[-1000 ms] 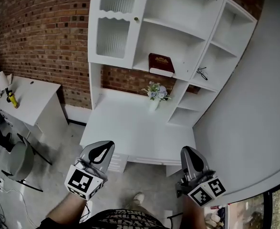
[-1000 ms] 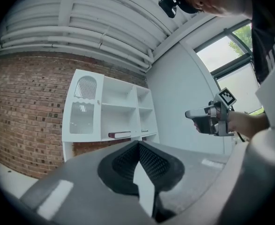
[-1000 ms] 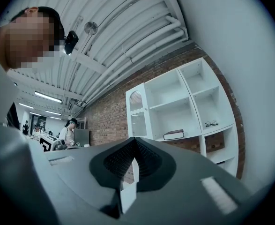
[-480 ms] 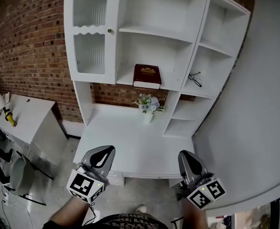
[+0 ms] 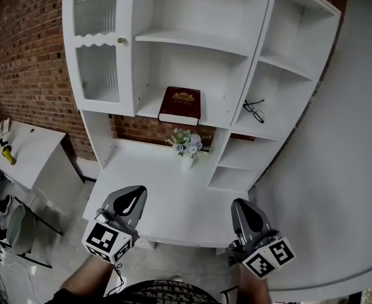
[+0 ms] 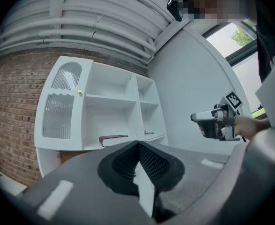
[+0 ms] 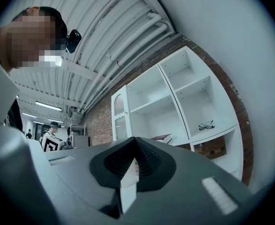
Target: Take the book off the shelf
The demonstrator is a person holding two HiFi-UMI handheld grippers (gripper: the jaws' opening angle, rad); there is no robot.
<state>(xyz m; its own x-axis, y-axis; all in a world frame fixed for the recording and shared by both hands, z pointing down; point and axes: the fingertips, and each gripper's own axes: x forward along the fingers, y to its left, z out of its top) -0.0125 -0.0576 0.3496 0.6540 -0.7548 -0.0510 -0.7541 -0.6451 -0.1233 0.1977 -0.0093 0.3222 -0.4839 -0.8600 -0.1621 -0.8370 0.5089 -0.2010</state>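
The left gripper and right gripper hang low at the near edge of the white desk, each with its jaws together and pointing toward the white shelf unit. Far ahead of both jaw tips, and between them, a dark red book lies flat on a shelf. Nearer the jaws, a small vase of flowers stands on the desk. Beyond the right jaws lie glasses. Beyond the left jaws is a ribbed-glass cabinet door.
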